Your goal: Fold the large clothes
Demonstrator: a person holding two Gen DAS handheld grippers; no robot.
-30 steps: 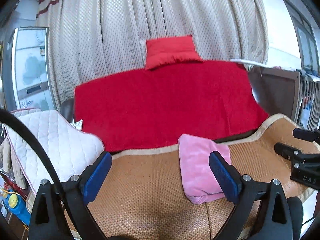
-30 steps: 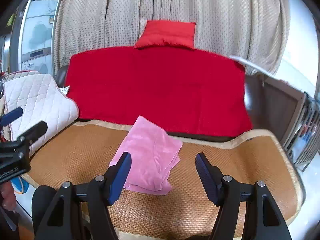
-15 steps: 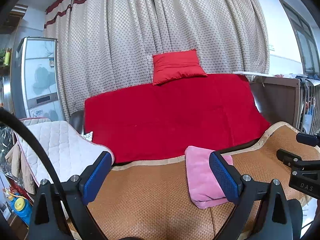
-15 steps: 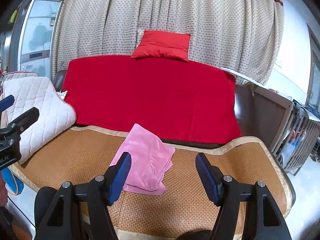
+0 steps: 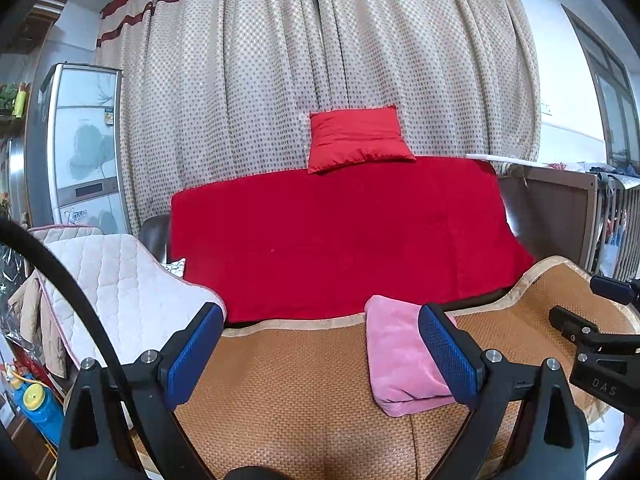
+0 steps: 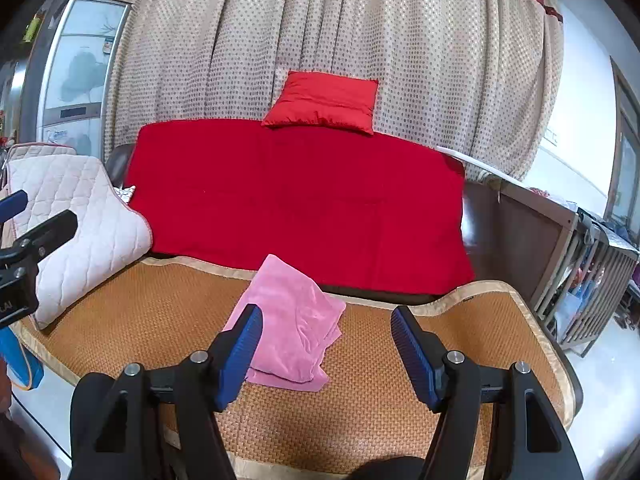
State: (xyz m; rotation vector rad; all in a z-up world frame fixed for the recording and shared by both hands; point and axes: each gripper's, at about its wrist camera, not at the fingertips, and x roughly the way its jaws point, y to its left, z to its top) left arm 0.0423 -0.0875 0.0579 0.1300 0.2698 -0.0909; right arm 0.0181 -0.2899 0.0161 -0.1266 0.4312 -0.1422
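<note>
Jaws wide on both grippers — left gripper, right gripper — holding nothing.
Folded pink garment lies on woven mat, before red sofa cover; red cushion on top.

A woven mat covers the near seat. Behind it a red blanket drapes the sofa back, with a red cushion on its top edge. A dotted curtain hangs at the far side. A white quilted pad lies at left, a fridge farther left.
</note>
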